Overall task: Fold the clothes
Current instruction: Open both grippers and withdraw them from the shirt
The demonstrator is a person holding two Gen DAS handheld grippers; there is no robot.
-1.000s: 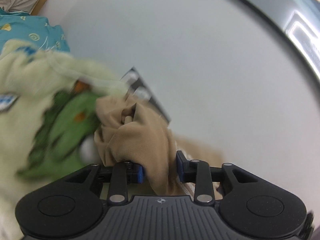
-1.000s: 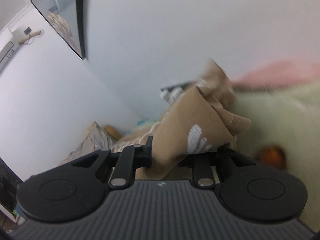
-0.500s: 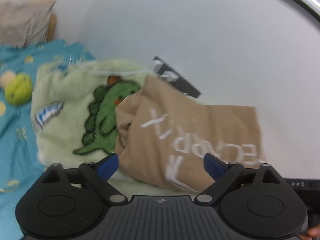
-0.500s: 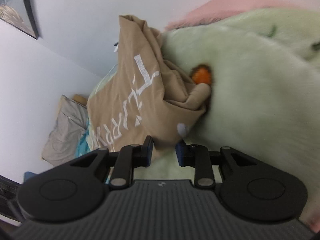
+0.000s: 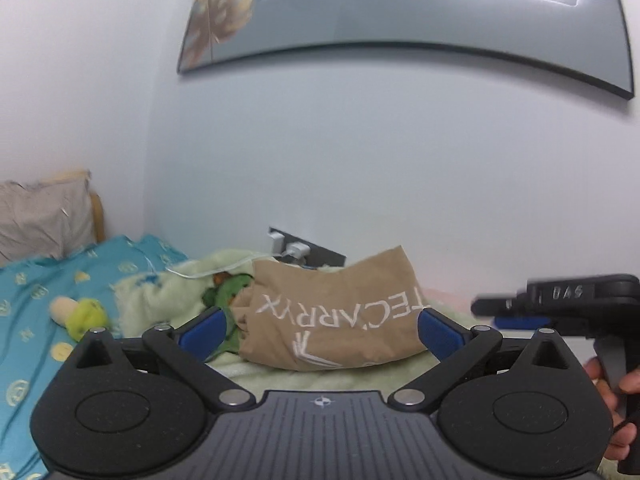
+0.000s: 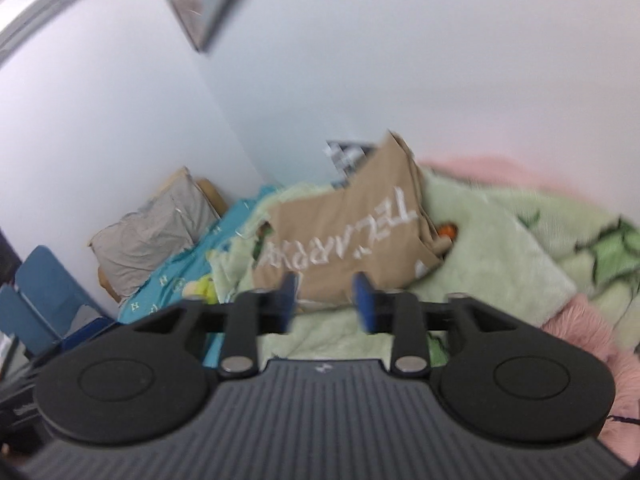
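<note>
**Tan T-shirt lies folded on a bed, both grippers clear of it**

Tan cotton, lettered in white, marks the folded T-shirt resting on a pale green fleece blanket with a green dinosaur print spread across the bed. One corner of the shirt stands up against the white wall, in front of a dark wall socket with white plugs.

The left gripper hangs just short of the shirt, its blue-padded fingers spread wide and gripping nothing; the bundle shows between them. The right gripper also faces the shirt from near by, its fingers parted to a narrower gap and empty, though that view is blurred. In the left wrist view the right gripper's black body appears at the right edge, a hand wrapped round its handle.

To the left, a turquoise bedsheet with yellow motifs carries a small yellow-green plush toy, with a grey pillow against the headboard beyond. A pink fluffy blanket lies under the green fleece at the right. A long framed picture in a dark frame hangs on the wall above.
</note>
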